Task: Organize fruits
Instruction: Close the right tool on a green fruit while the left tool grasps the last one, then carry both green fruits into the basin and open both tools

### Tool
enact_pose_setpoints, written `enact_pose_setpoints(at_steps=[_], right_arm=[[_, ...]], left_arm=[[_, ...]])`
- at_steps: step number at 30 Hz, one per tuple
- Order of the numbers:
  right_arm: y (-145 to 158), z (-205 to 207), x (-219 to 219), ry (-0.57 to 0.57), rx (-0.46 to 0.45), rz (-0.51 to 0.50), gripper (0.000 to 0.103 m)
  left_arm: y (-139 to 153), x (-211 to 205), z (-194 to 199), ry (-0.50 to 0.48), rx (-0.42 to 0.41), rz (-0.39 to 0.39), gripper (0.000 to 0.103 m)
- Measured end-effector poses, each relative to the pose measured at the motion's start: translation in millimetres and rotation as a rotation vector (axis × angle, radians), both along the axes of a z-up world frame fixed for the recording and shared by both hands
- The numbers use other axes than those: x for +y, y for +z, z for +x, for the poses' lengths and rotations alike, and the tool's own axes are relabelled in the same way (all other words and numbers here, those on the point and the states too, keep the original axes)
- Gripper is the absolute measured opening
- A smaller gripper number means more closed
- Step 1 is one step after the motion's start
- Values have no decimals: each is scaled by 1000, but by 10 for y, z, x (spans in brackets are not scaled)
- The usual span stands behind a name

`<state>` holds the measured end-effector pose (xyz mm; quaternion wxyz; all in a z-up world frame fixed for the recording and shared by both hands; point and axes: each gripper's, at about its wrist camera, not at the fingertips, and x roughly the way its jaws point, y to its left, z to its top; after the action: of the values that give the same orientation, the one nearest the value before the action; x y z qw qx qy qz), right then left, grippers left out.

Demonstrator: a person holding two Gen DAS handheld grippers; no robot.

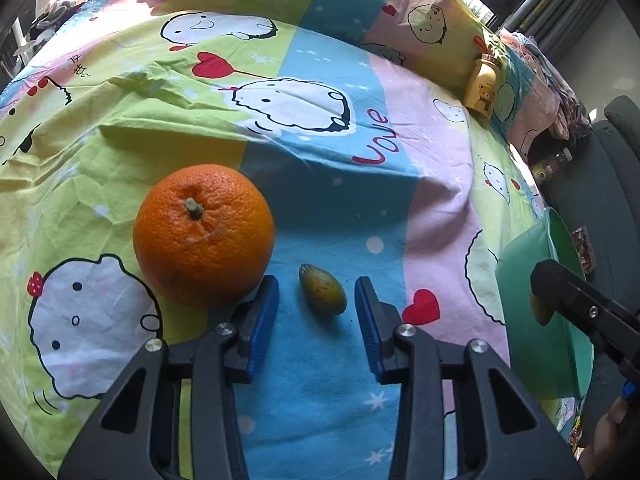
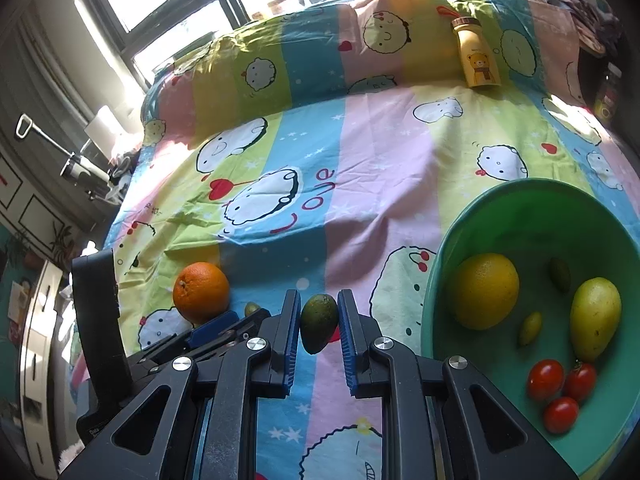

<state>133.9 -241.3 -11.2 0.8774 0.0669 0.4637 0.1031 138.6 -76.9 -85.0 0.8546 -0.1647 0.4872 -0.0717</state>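
An orange lies on the cartoon bedsheet, touching my left gripper's left finger. A small green-yellow fruit lies between the open blue pads of my left gripper, untouched. My right gripper is shut on a dark green avocado-like fruit, left of the green bowl. The bowl holds a yellow citrus, a yellow mango, two small green fruits and three cherry tomatoes. The orange and the small fruit also show in the right wrist view.
A yellow bear-print bottle leans on the pillow at the bed's far end. The green bowl sits at the bed's right edge, with a dark chair beyond it. Windows and a shelf stand to the left.
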Motion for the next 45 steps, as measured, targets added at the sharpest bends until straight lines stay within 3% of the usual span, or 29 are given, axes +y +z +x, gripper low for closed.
enact_pose_setpoints(at_steps=[5, 7, 17, 36, 41, 45], right_arm=[[-33, 6, -51, -12, 11, 19, 20], [-48, 9, -59, -18, 14, 17, 20], [-41, -25, -59, -24, 9, 25, 20], [405, -317, -457, -110, -104, 70, 21], [547, -425, -730, -170, -145, 87, 21], [578, -509, -971, -230, -163, 97, 21]], left_arm=[[1, 12, 3, 7, -1, -32, 31], [-11, 16, -1, 5, 12, -50, 20], [-3, -44, -61, -33, 18, -77, 19], [767, -676, -398, -225, -216, -21, 20], [852, -907, -396, -287, -227, -45, 20], [853, -1134, -409, -332, -235, 0, 20]])
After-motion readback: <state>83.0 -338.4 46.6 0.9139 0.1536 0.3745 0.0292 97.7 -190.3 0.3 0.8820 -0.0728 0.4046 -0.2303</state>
